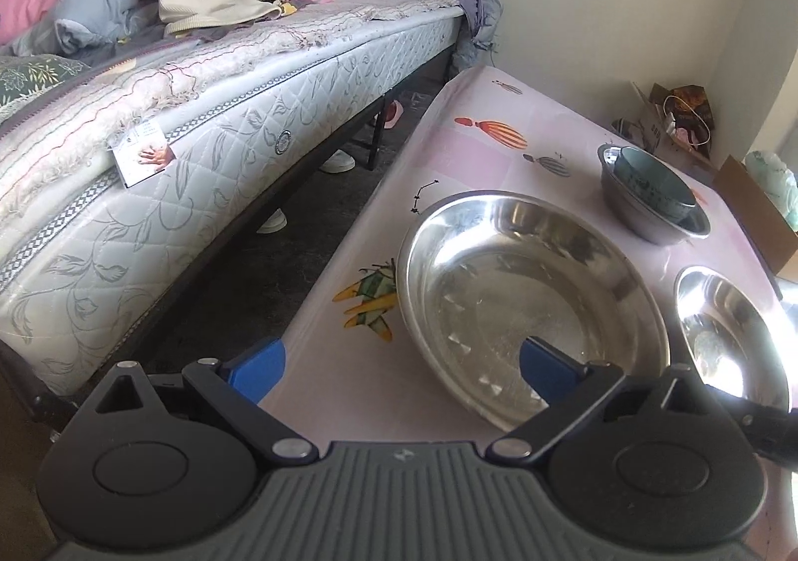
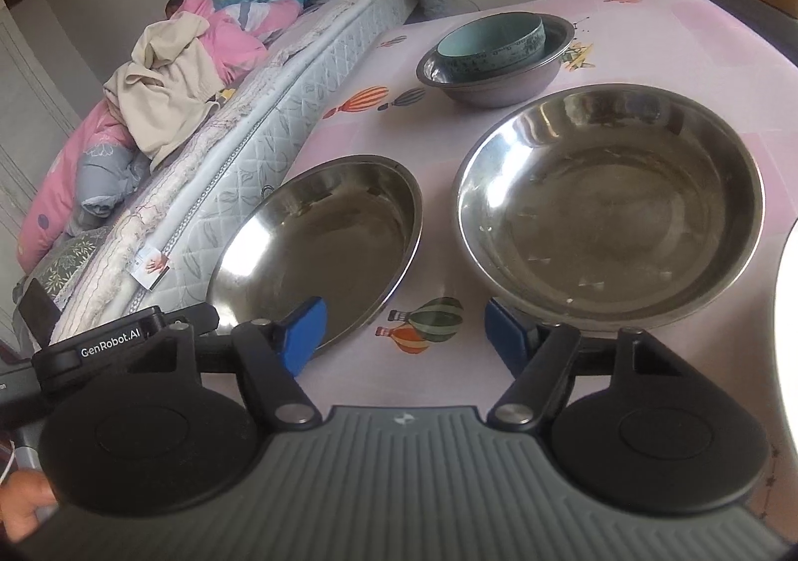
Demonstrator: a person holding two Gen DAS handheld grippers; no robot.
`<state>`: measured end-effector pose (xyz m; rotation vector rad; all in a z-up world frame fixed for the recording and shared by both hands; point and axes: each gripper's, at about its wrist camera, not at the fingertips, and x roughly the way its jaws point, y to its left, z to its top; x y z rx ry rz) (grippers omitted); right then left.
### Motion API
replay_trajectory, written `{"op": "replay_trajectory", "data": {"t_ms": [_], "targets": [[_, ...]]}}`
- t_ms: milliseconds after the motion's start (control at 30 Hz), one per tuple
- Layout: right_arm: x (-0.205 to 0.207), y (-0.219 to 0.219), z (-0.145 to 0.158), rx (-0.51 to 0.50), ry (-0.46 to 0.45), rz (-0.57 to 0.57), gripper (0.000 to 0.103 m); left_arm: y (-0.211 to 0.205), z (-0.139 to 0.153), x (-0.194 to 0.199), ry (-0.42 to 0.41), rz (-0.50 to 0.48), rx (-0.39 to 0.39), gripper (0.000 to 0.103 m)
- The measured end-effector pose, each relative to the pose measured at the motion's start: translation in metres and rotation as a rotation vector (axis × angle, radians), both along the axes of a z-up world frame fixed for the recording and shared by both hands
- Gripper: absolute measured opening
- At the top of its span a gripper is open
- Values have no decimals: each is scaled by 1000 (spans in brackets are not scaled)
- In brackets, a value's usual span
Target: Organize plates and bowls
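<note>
Two plates: steel plates (image 2: 608, 212) (image 2: 319, 247), stiff, light, slick; pinch at rim
Bowl: teal bowl (image 2: 491, 45), breakable, nested in steel bowl (image 2: 498, 80)
Left claw (image 1: 401, 374): wide, empty
Right claw (image 2: 404, 334): wide, empty

Two wide steel plates, left plate (image 2: 319, 242) and right plate (image 2: 608, 217), are showing polished, mirror-glossy metal with faint scuffing on the floors. At 12 o'clock a duller grey metal bowl (image 2: 498, 82) is holding a glazed teal ceramic bowl (image 2: 491, 45), smooth and satin. The surface (image 2: 698, 42) is wearing a smooth pink printed covering with slight sheen. Right tool (image 2: 401, 331): matt black plastic arms, blue pads. The mattress (image 1: 199, 172) is presenting quilted cloth with a frayed edge.
</note>
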<state>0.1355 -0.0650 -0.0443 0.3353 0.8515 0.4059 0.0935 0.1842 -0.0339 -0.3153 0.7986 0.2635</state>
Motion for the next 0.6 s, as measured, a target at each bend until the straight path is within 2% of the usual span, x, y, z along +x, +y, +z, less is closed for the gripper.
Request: {"op": "replay_trajectory", "data": {"t_ms": [200, 333, 500, 533, 600], "targets": [[15, 15, -11, 42, 24, -13, 48, 0, -8, 14, 36, -9, -3, 76], [22, 23, -18, 56, 36, -26, 40, 3, -13, 21, 68, -8, -7, 66], [27, 33, -24, 38, 31, -30, 25, 5, -19, 27, 102, -11, -19, 45], [28, 34, -25, 38, 31, -31, 23, 5, -19, 27, 100, -13, -10, 44], [30, 34, -27, 26, 26, -38, 15, 5, -18, 28, 98, -23, -10, 32]]}}
